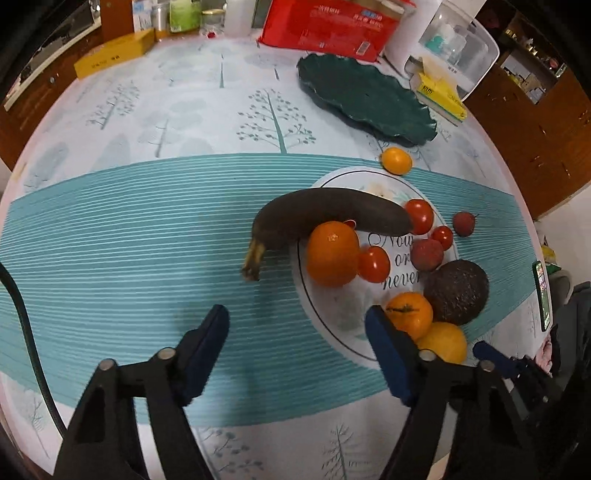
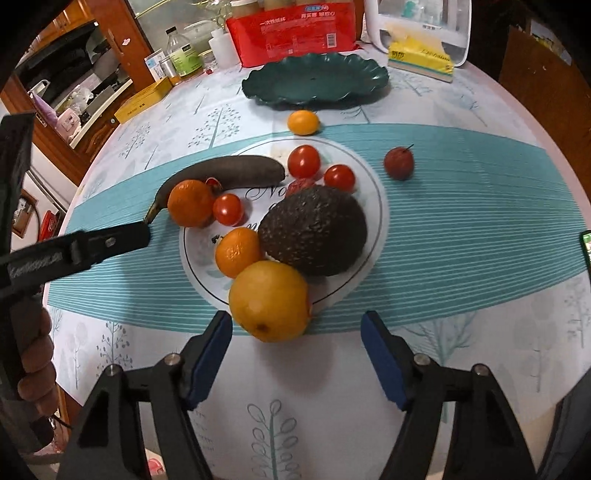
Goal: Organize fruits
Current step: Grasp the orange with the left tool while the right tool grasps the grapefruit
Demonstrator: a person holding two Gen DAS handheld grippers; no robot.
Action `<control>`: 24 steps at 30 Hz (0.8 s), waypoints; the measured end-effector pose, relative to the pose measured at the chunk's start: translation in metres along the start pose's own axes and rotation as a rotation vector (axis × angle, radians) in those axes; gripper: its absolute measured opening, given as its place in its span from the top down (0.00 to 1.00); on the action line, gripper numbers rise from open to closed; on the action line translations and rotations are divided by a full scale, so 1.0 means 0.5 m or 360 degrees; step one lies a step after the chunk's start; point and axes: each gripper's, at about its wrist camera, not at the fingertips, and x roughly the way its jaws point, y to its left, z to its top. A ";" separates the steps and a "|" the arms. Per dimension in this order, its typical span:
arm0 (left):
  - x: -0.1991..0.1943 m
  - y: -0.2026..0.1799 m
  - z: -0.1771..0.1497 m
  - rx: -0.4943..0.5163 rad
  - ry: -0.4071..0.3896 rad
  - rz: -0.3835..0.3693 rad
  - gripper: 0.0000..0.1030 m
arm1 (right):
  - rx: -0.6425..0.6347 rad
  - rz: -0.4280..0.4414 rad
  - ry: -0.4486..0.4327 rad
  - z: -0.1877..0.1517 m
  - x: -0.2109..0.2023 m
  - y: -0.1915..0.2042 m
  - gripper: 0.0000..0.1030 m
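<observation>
A white plate [image 2: 199, 254] on the teal-striped cloth holds a dark banana [image 2: 229, 171], oranges, tomatoes, a dark avocado [image 2: 314, 230] and a yellow orange [image 2: 271, 301]. My right gripper [image 2: 296, 324] is open just above the table. The yellow orange's near side lies between its blue pads, untouched. My left gripper [image 1: 297, 317] is open over the plate's left rim [image 1: 332, 321] with nothing between its fingers; the banana [image 1: 325, 212] and an orange [image 1: 332, 253] lie ahead of it. A small orange [image 2: 303, 122] and a lychee [image 2: 399, 163] sit off the plate.
An empty dark green leaf-shaped plate [image 2: 314, 83] stands behind the fruit. Past it are a red package [image 2: 291, 31], a yellow tissue box [image 2: 421, 55], bottles and a clear container. A phone [image 1: 543, 295] lies at the table's right edge. A hand [image 2: 35, 354] grips the left tool.
</observation>
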 end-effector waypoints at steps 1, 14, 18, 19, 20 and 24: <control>0.006 0.000 0.006 -0.0009 0.0006 -0.0010 0.35 | 0.0000 0.0002 0.0006 0.001 0.008 0.002 0.29; 0.058 -0.011 0.060 -0.0134 0.0049 -0.0118 0.58 | -0.0010 0.0075 0.0037 0.004 0.053 0.012 0.42; 0.060 -0.019 0.071 -0.0137 0.0020 -0.0102 0.58 | -0.0032 0.0076 0.0026 0.003 0.056 0.017 0.46; 0.062 -0.021 0.074 -0.0130 0.0011 -0.0090 0.60 | -0.0039 0.0080 0.0025 0.003 0.055 0.019 0.47; 0.064 -0.020 0.075 -0.0129 0.0011 -0.0082 0.60 | -0.0046 0.0075 0.0023 0.004 0.057 0.021 0.48; 0.085 -0.016 0.078 -0.0160 0.0047 -0.0084 0.60 | -0.0056 0.0069 0.0014 0.004 0.057 0.021 0.48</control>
